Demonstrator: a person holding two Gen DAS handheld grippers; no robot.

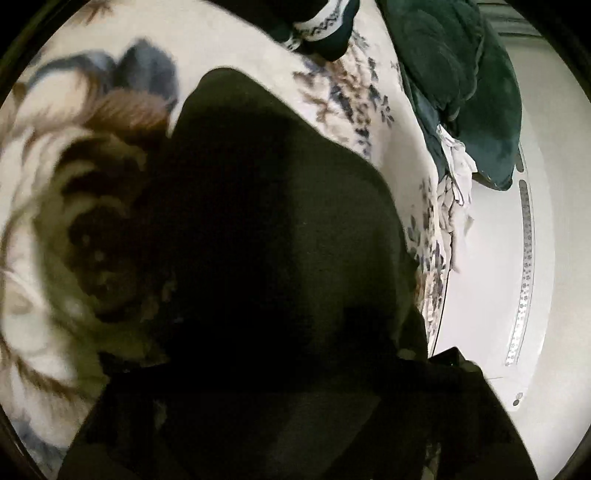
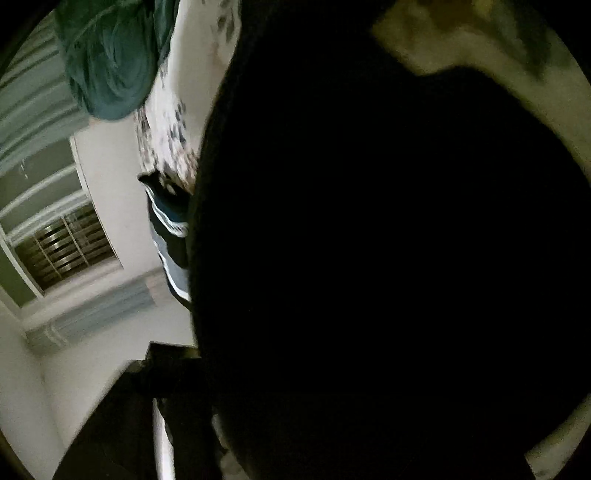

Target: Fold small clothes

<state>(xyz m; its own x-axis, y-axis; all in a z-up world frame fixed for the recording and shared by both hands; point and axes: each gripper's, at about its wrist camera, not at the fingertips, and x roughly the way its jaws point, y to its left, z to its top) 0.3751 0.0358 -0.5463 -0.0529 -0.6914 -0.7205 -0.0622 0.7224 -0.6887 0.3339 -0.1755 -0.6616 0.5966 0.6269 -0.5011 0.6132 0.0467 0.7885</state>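
Note:
A black garment [image 1: 280, 236] hangs close in front of the left wrist camera and covers the middle of the view over the floral bed sheet [image 1: 62, 206]. The left gripper's fingers are dark shapes at the bottom, buried in the cloth, so their state does not show. In the right wrist view the same black garment [image 2: 388, 240] fills most of the frame and hides the right gripper's tips; one dark finger [image 2: 122, 413] shows at the lower left.
A dark green blanket [image 1: 461, 74] lies bunched at the bed's far edge, also in the right wrist view [image 2: 110, 59]. A dark garment with a white patterned band [image 1: 321, 26] lies on the sheet. A white wall [image 1: 498, 288] and a window [image 2: 62, 243] lie beyond.

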